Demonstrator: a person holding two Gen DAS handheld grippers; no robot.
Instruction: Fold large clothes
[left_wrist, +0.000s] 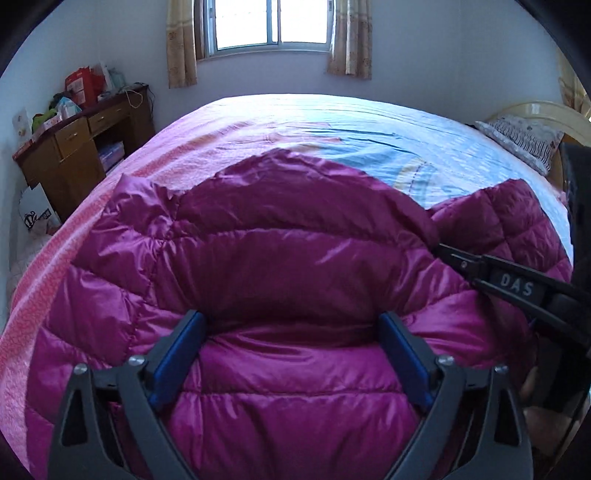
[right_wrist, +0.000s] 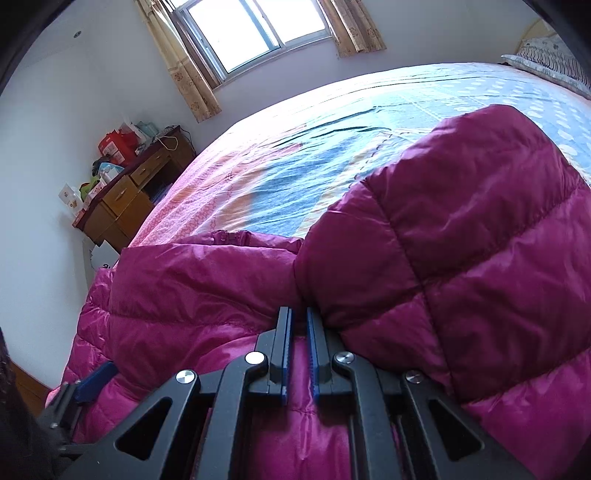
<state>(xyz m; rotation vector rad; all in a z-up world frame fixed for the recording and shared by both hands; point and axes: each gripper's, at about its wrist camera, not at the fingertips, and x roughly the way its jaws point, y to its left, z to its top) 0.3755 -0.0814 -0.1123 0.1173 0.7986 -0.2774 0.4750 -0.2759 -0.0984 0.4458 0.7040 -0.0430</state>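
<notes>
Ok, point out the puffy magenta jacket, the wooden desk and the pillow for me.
magenta jacket (left_wrist: 280, 258), left wrist view, on its quilted middle panel.
wooden desk (left_wrist: 74, 138), left wrist view, on a drawer front.
pillow (left_wrist: 524, 138), left wrist view, on its patterned top.

The left tongs (left_wrist: 291, 347) point downward with jaws spread wide, nothing pinched between the blue pads (left_wrist: 177, 354). The right tongs (right_wrist: 298, 339) also tilt down, their jaws drawn nearly together. In the left view they reach in from the right edge.

jacket (left_wrist: 280, 258): magenta, quilted | bedsheet (left_wrist: 332, 125): pink and blue | curtains (left_wrist: 181, 55): beige, floral | pillow (left_wrist: 524, 138): striped
</notes>
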